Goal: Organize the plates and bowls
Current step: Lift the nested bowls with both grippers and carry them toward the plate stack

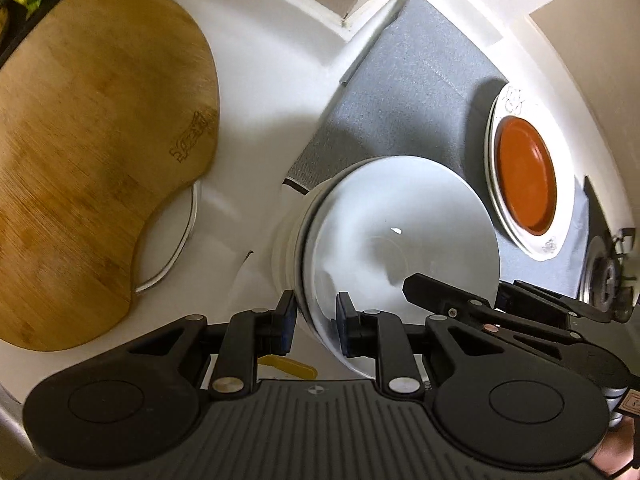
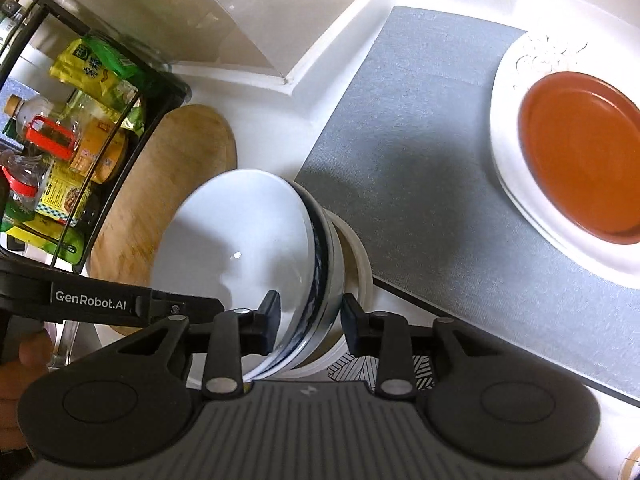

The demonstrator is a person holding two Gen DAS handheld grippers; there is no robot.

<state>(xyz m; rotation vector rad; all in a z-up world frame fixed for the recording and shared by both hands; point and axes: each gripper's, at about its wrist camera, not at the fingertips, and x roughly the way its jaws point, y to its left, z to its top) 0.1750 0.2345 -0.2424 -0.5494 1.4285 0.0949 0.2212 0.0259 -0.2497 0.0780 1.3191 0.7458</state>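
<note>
Both claws straddle the bowl's (image 2: 236, 240) rim: left (image 1: 316, 320) pinching it, right (image 2: 310, 318) spread. Beside the mat (image 2: 420, 160), bowls look stacked; plates (image 2: 576, 152) already sit piled on it.

A wooden cutting board (image 1: 100, 92) lies on the white bench (image 1: 264, 80), ahead and left of the left tool. A grey mat (image 2: 420, 152) covers the bench ahead and to the right. A black wire rack (image 2: 120, 128) of bottles and yellow-green packets (image 2: 96, 68) stands far left of the right tool.
</note>
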